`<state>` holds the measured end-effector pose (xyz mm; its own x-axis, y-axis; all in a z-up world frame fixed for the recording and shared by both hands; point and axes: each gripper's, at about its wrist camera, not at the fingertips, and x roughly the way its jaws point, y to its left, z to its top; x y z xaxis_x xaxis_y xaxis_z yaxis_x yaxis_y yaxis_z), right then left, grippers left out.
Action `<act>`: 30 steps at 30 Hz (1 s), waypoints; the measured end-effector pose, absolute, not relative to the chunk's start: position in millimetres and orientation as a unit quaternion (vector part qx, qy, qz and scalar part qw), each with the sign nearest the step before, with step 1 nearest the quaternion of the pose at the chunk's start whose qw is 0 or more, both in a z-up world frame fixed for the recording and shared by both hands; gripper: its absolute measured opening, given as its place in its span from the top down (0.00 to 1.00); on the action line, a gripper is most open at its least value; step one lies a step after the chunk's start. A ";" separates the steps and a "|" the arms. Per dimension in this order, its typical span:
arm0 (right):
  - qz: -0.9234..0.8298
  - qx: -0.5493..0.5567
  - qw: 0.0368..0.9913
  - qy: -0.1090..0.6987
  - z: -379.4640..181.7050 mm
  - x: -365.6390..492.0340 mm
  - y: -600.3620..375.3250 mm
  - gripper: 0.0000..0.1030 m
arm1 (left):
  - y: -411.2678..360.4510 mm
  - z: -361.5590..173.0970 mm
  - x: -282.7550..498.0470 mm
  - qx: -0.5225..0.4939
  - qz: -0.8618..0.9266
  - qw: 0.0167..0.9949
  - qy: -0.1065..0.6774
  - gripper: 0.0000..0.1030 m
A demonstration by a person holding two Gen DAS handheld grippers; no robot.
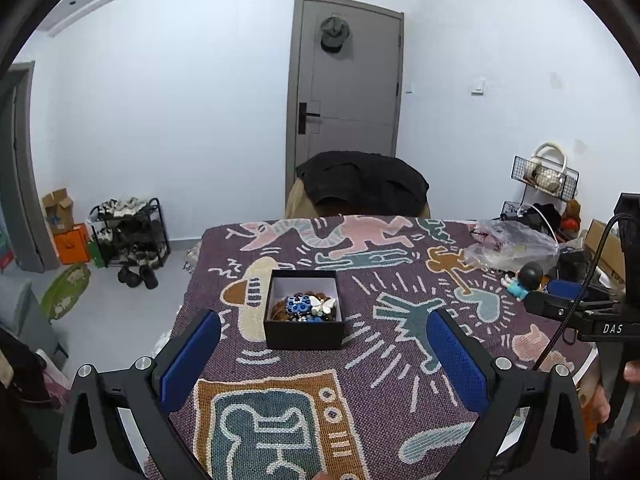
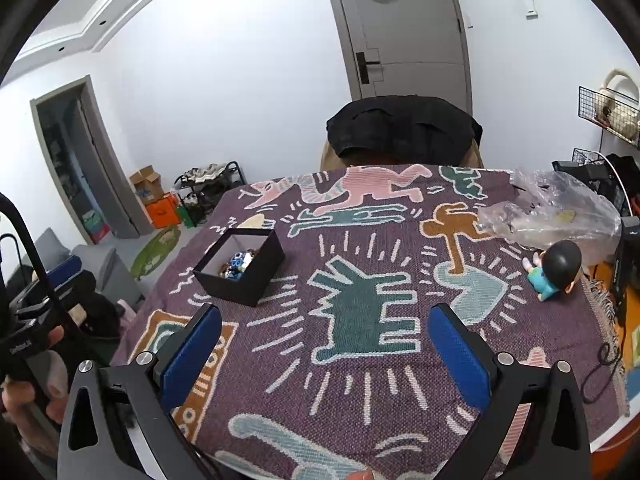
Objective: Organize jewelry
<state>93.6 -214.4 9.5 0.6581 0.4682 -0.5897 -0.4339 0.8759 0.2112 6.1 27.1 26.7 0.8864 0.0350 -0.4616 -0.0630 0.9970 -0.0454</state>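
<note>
Both the left gripper (image 1: 324, 344) and right gripper (image 2: 325, 338) gape wide, empty; small black cardboard box (image 1: 304, 312) already holds jewelry (image 1: 306, 307); task judged nearly done; next move likely needs retreat.

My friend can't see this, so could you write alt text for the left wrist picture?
An open black box of jewelry, with blue beads and a white butterfly piece on top, sits on a patterned purple tablecloth. The open left claw hangs just in front of it, empty. A grey door stands behind.
</note>
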 end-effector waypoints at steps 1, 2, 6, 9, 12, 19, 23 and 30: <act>0.250 0.025 0.909 0.332 8.7 93.2 -213.1 0.00 | 26.8 26.2 5.8 -0.029 0.025 0.971 0.237 0.00; 0.250 0.023 0.909 0.333 8.0 92.7 -211.9 0.00 | 26.7 25.8 5.6 -0.030 0.022 0.971 0.237 0.00; 0.251 0.016 0.910 0.331 6.5 90.2 -209.0 0.00 | 27.6 25.5 3.9 -0.034 0.020 0.971 0.235 0.00; 0.252 0.013 0.909 0.333 5.1 88.9 -207.5 0.00 | 28.0 26.8 2.3 -0.035 0.019 0.971 0.234 0.00; 0.253 0.012 0.908 0.333 4.3 88.2 -207.0 0.00 | 28.7 27.0 1.6 -0.035 0.020 0.972 0.231 0.00; 0.248 0.010 0.911 0.330 3.9 87.0 -208.0 0.00 | 35.0 24.9 5.3 -0.044 0.029 0.972 0.228 0.00; 0.245 0.012 0.912 0.330 4.3 89.1 -210.7 0.00 | 34.2 25.4 4.5 -0.040 0.027 0.973 0.226 0.00; 0.243 0.015 0.912 0.329 5.2 89.2 -212.1 0.00 | 32.7 25.5 3.0 -0.039 0.027 0.973 0.225 0.00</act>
